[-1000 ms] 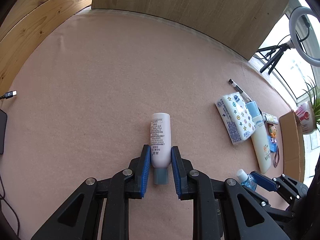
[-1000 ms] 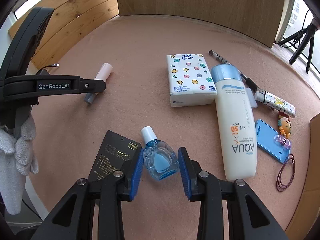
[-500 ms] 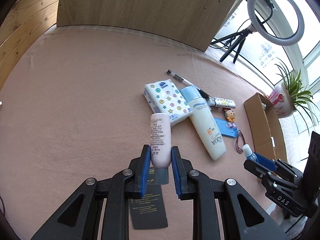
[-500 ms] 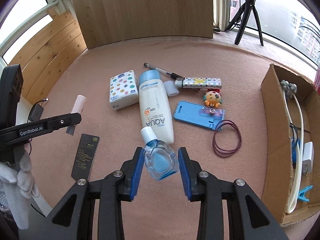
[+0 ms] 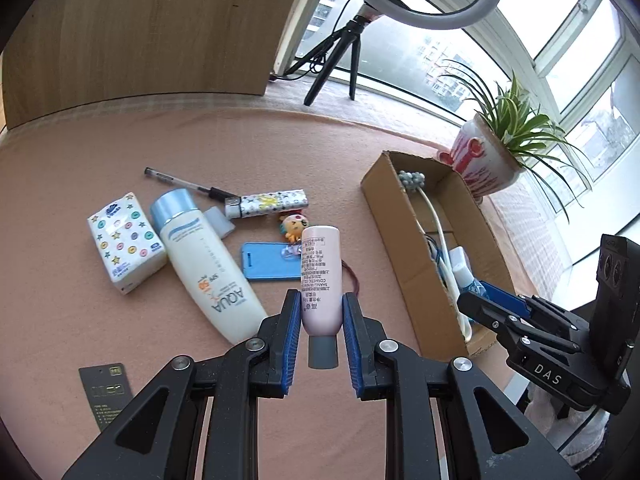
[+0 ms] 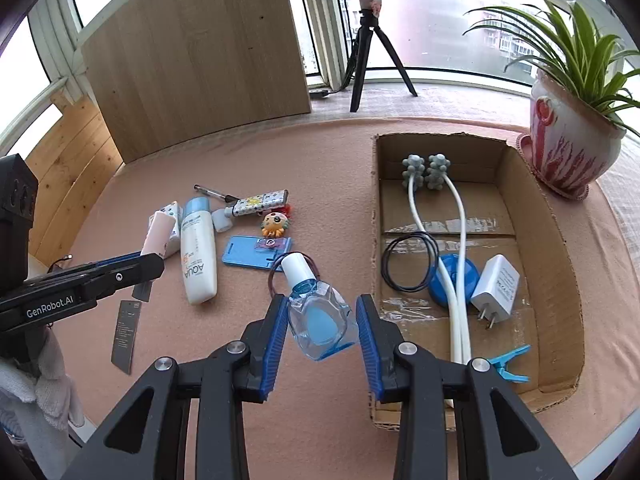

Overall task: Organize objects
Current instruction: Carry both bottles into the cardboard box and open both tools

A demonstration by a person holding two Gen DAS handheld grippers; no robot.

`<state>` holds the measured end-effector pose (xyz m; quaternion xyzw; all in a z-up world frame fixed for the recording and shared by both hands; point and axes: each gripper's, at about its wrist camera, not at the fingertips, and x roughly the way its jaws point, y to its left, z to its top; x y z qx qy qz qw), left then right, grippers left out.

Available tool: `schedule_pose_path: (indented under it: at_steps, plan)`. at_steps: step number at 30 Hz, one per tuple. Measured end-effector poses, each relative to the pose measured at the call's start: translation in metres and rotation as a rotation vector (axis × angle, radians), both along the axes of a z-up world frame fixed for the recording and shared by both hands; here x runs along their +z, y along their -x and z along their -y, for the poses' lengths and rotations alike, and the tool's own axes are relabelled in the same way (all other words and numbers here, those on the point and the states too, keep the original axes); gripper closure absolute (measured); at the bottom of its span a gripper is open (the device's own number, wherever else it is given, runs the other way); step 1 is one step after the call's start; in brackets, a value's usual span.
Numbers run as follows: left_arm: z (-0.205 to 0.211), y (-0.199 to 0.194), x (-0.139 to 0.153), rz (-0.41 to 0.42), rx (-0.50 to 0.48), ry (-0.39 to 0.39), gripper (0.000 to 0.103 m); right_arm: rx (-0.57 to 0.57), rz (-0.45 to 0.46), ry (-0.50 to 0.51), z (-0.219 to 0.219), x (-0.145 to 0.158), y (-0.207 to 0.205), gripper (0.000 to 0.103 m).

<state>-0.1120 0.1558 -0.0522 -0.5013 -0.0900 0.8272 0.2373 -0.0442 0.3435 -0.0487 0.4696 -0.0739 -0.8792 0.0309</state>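
My left gripper (image 5: 321, 308) is shut on a pale pink tube (image 5: 321, 276) with a grey cap, held above the pink tabletop. My right gripper (image 6: 322, 312) is shut on a small clear blue bottle (image 6: 320, 318) with a white cap, held in the air just left of the cardboard box (image 6: 560, 264). In the left wrist view the right gripper (image 5: 486, 294) hangs over the box's (image 5: 390, 216) near end with the blue bottle (image 5: 466, 276). The right wrist view shows the left gripper (image 6: 148, 256) with the pink tube (image 6: 157, 233) at the left.
On the table lie a sunscreen bottle (image 5: 204, 260), tissue pack (image 5: 124, 248), pen (image 5: 184, 184), patterned tube (image 5: 266, 203), blue card holder (image 5: 270, 260), toy charm (image 5: 294, 227) and black card (image 5: 108, 394). The box holds a massager (image 6: 424, 172), charger (image 6: 496, 284), black bands and a blue clip. A potted plant (image 6: 568, 148) stands behind.
Both grippers have swung to the right and risen, each carrying its item. The box and plant have come into view, and the right gripper now hangs beside the box.
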Motion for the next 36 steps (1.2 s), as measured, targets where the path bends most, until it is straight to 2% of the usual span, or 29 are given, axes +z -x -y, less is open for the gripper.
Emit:
schedule_pose_path:
  at_steps: [10, 19, 31, 34, 35, 36]
  plan:
    - [-0.092, -0.009, 0.006, -0.008, -0.141, -0.026, 0.081, -0.137, -0.003, -0.015, -0.080, 0.001, -0.020, 0.071]
    - [-0.152, -0.017, 0.003, -0.007, -0.223, -0.018, 0.081, -0.180, 0.013, -0.016, -0.117, -0.007, -0.023, 0.071]
    - [-0.174, -0.022, -0.004, 0.000, -0.245, 0.004, 0.080, -0.191, 0.028, 0.003, -0.132, -0.012, -0.026, 0.071]
    - [-0.167, -0.022, -0.002, -0.003, -0.215, -0.006, 0.064, -0.197, 0.021, 0.005, -0.132, -0.010, -0.027, 0.071]
    - [-0.164, -0.022, 0.000, -0.008, -0.207, -0.008, 0.063, -0.206, 0.015, 0.005, -0.133, -0.009, -0.027, 0.069]
    - [-0.160, -0.021, 0.000, -0.010, -0.202, -0.008, 0.063, -0.216, 0.010, 0.005, -0.133, -0.007, -0.028, 0.060]
